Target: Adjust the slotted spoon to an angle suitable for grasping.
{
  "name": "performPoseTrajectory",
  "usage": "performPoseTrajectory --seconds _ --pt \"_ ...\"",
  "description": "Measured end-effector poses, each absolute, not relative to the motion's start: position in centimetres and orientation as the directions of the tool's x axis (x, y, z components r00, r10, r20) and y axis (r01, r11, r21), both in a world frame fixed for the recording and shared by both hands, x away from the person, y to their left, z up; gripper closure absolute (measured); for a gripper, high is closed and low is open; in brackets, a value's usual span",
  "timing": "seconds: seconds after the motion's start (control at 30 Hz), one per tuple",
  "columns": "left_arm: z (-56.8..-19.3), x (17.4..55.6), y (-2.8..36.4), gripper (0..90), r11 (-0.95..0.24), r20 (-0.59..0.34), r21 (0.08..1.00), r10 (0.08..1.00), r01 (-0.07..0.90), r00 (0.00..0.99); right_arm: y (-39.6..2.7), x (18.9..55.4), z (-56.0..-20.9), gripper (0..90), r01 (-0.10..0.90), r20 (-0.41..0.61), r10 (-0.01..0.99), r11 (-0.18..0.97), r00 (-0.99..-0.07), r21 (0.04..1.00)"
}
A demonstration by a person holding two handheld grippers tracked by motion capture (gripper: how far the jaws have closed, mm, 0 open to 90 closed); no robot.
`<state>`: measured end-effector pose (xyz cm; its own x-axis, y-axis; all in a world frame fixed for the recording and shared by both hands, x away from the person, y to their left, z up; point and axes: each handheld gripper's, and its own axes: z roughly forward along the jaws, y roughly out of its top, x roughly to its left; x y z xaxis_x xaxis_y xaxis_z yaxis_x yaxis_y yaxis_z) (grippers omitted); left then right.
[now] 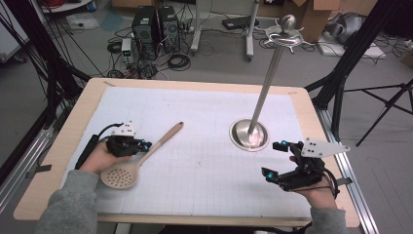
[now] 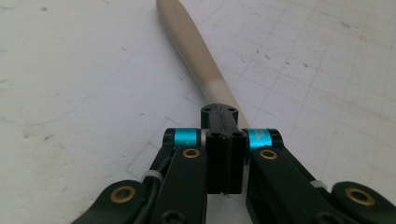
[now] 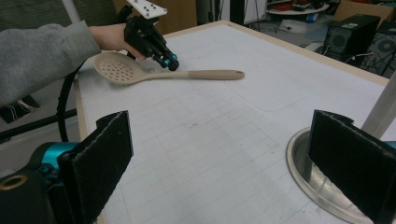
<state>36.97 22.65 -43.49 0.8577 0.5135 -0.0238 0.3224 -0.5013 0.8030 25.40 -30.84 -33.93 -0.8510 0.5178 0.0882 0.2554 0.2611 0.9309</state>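
Observation:
A beige slotted spoon (image 1: 146,155) lies flat on the white gridded mat (image 1: 204,170), bowl toward the person, handle pointing to the far right. My left gripper (image 1: 146,145) is shut, its jaws pressed together with no gap, and its tips sit over the handle (image 2: 196,56) just past the bowl. Whether they touch the handle I cannot tell. From the right gripper view the left gripper (image 3: 170,62) meets the spoon (image 3: 205,74) at that same spot. My right gripper (image 1: 273,159) is held open near the mat's right side, with nothing between its pads (image 3: 102,158).
A metal stand with a round base (image 1: 249,135) and a tall leaning pole (image 1: 268,83) rises just beyond the right gripper; its base rim (image 3: 303,158) lies close to the right jaw. The wooden table edge (image 1: 63,146) frames the mat. Cables and computers sit on the floor behind.

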Motion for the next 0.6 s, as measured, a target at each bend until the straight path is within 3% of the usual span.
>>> performPoseTrajectory --seconds 0.27,0.6 --pt "-42.4 36.0 22.4 89.7 -0.492 -0.053 0.818 0.453 0.299 0.890 -30.7 25.3 -33.8 6.0 0.256 0.091 0.515 0.260 -0.852 0.931" --pt "-41.2 35.6 21.5 89.6 -0.538 0.009 0.805 0.433 0.250 0.901 -30.6 25.4 -33.9 6.0 0.258 0.089 0.513 0.268 -0.854 0.928"
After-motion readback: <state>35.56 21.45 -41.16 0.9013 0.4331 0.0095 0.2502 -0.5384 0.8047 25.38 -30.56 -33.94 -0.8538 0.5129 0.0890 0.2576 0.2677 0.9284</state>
